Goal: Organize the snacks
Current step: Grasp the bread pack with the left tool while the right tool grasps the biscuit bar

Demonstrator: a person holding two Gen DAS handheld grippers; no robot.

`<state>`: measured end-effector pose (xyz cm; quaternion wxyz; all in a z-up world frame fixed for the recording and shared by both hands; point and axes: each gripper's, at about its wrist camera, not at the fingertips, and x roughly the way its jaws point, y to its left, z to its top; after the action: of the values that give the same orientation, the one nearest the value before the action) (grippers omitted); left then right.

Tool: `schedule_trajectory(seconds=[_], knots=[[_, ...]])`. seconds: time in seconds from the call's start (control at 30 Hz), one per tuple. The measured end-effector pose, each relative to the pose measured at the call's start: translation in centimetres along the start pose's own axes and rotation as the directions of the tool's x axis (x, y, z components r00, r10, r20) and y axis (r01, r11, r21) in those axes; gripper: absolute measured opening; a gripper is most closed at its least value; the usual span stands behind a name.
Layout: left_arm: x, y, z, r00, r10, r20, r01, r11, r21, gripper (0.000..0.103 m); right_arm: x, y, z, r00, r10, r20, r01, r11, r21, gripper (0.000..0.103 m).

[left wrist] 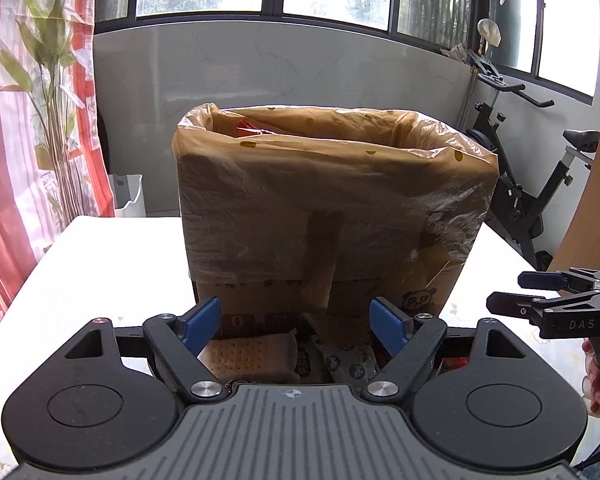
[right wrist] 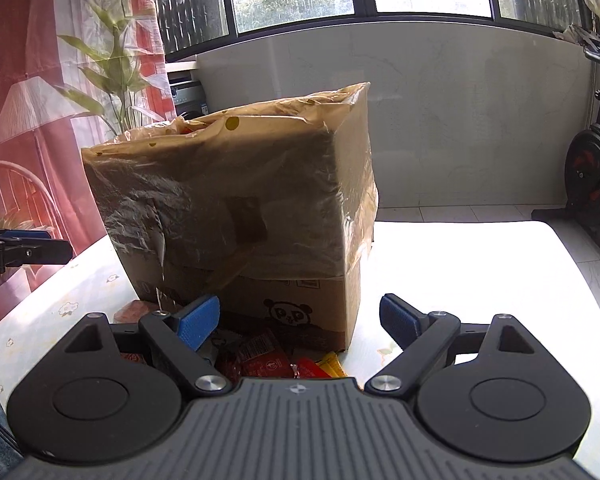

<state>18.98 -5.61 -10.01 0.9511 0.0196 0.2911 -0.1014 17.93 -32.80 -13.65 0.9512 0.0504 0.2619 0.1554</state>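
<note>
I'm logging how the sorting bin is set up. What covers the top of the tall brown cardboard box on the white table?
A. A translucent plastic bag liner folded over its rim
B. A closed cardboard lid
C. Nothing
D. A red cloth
A: a translucent plastic bag liner drapes over the rim of the open tall brown cardboard box, down its upper walls.

Left tongs (left wrist: 298, 324) spread wide and empty, right tongs (right wrist: 300, 322) likewise
</note>
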Motion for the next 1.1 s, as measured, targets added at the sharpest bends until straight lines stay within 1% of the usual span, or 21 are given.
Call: schedule_trajectory(seconds=[0.13,0.23,0.3,0.4,0.53,0.57,0.63,0.7,0.77,0.97,1.03,1.1], knots=[[1.2,0.5,-1.7,0.998,-0.004,-0.063,0.004,1.000,0.004,0.083,0.9,0.0,-1.3,0.999,-0.003,-0.050,0.004,1.000,0.022,0.089],[1.8,1.5,-3.2,0.992,-0.019,-0.121,0.018,1.000,-0.010,0.083,1.4,0.8,-2.6,0.996,0.026,-0.090,-0.024,0.999,0.023,0.089],[2.2,2.1,-4.2,0.988,-0.022,-0.152,0.019,1.000,-0.018,0.083,2.1,2.2,-3.6,0.990,0.061,-0.129,-0.063,0.998,-0.008,0.089],[3.0,3.0,-5.4,0.978,-0.019,-0.206,0.010,0.999,-0.043,0.083,3.2,4.5,-4.6,0.977,0.109,-0.184,-0.126,0.988,-0.084,0.088],[4.0,3.6,-6.3,0.972,-0.025,-0.234,0.010,0.998,-0.067,0.083,4.9,7.6,-5.7,0.955,0.173,-0.243,-0.221,0.957,-0.186,0.087],[4.2,3.6,-6.4,0.971,-0.025,-0.239,0.009,0.998,-0.069,0.083,5.2,8.0,-5.8,0.951,0.178,-0.254,-0.232,0.952,-0.199,0.087],[4.7,3.4,-6.5,0.968,-0.026,-0.250,0.008,0.997,-0.072,0.083,6.2,8.5,-6.0,0.942,0.182,-0.283,-0.247,0.945,-0.215,0.079],[5.0,3.2,-6.6,0.965,-0.032,-0.259,0.013,0.997,-0.075,0.083,7.2,8.7,-6.1,0.931,0.189,-0.312,-0.263,0.940,-0.216,0.076],[5.2,3.0,-6.8,0.965,-0.028,-0.261,0.012,0.998,-0.064,0.083,7.6,8.8,-6.1,0.925,0.199,-0.324,-0.277,0.937,-0.215,0.071],[6.1,2.6,-7.5,0.962,-0.005,-0.274,-0.001,1.000,-0.022,0.083,7.3,8.8,-6.3,0.917,0.223,-0.329,-0.300,0.931,-0.205,0.055],[6.4,2.7,-7.7,0.959,0.001,-0.282,-0.005,1.000,-0.013,0.084,7.0,8.7,-6.3,0.915,0.230,-0.332,-0.306,0.931,-0.200,0.048],[7.0,3.0,-8.2,0.954,-0.008,-0.299,0.001,1.000,-0.024,0.085,6.8,8.6,-6.4,0.914,0.231,-0.333,-0.306,0.932,-0.194,0.047]])
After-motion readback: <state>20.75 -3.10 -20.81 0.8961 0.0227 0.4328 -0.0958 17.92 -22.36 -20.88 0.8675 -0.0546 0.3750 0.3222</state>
